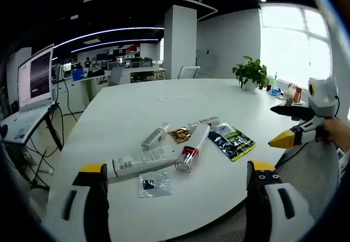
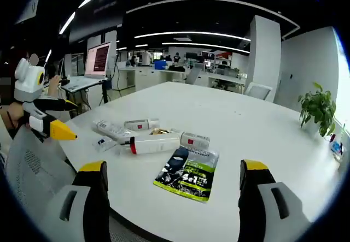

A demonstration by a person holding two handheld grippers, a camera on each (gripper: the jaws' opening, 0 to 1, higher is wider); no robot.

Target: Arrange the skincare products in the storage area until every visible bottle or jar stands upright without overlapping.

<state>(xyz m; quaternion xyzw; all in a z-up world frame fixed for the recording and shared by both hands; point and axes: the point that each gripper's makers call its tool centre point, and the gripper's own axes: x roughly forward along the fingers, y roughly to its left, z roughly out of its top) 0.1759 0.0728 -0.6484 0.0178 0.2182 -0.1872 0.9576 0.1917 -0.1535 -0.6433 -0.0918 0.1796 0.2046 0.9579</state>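
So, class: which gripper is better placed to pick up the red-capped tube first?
Probably left. The tube lies close ahead between the open left gripper's jaws; from the right gripper, a pouch lies in front.

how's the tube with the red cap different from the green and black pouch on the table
The red-capped tube is a long, rounded white cylinder with a red band at one end; the green and black pouch is a flat, wide packet with dark print. The tube lies among other small packages, touching some of them, while the pouch lies at the group's edge, nearer the right gripper. Both lie flat on the white table.
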